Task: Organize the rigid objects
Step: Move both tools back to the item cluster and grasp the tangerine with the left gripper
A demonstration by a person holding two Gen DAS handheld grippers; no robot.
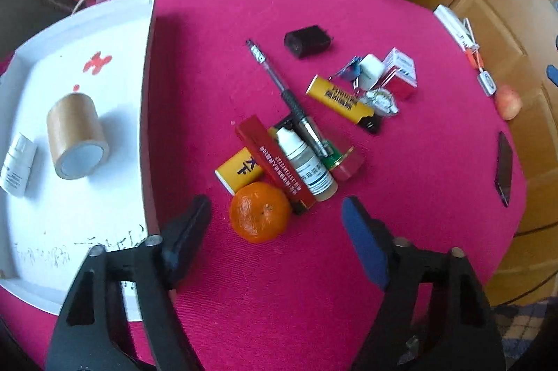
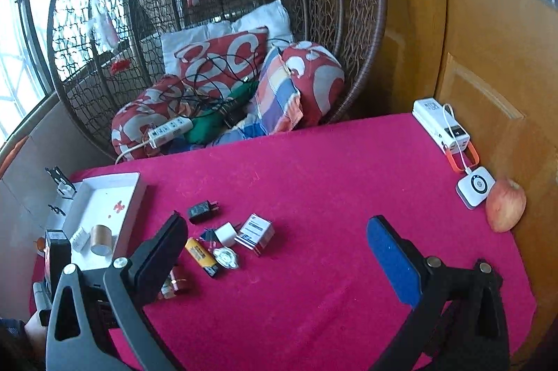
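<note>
In the left wrist view a white tray (image 1: pixel 148 84) holds a brown tape roll (image 1: pixel 75 126) and a small white bottle (image 1: pixel 15 170). On the pink cloth lie an orange (image 1: pixel 259 212), a red box (image 1: pixel 275 163), a white dropper bottle (image 1: pixel 307 163), a pen (image 1: pixel 282 88), a yellow lighter (image 1: pixel 340 100) and a black charger (image 1: pixel 307 41). My left gripper (image 1: pixel 275 231) is open just short of the orange, its jaws either side of it. My right gripper (image 2: pixel 275 252) is open and empty above the cloth, right of the small items (image 2: pixel 226 242).
A white power bank (image 2: pixel 441 123), a small white device (image 2: pixel 476 186) and an apple (image 2: pixel 505 205) lie along the table's right edge. A dark phone (image 1: pixel 504 168) lies at the right. A wicker hanging chair with cushions (image 2: pixel 223 64) stands behind the table.
</note>
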